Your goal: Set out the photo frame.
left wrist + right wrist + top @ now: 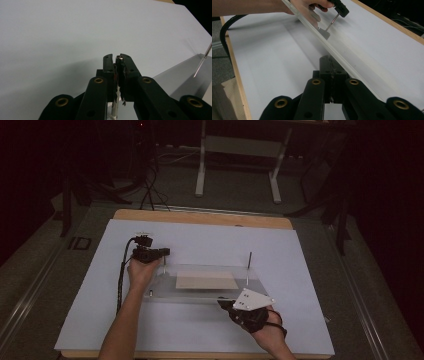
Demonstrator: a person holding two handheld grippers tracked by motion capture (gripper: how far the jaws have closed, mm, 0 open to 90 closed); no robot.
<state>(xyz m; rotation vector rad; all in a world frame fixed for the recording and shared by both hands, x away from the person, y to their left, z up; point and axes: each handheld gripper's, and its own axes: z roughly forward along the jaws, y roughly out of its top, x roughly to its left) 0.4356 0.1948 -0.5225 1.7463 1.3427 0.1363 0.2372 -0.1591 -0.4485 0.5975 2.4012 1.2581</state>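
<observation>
While upright, the rod (pixel 117 85) sits inside the left claw (pixel 118 58).

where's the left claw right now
In the high view the left claw is at the clear plate's far left corner, shut on the upright pin there.

Dim room, grey floor (pixel 45 270), white-legged frame (pixel 239 150) behind, wooden table (pixel 200 217) under white sheet (pixel 200 240), cables (pixel 150 185).

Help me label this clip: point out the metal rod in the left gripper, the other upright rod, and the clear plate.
Gripped metal rod (pixel 120 58), left gripper view, its rounded top end.
Other upright rod (pixel 249 265), high view, mid shaft.
Clear plate (pixel 200 294), high view, near edge.
</observation>
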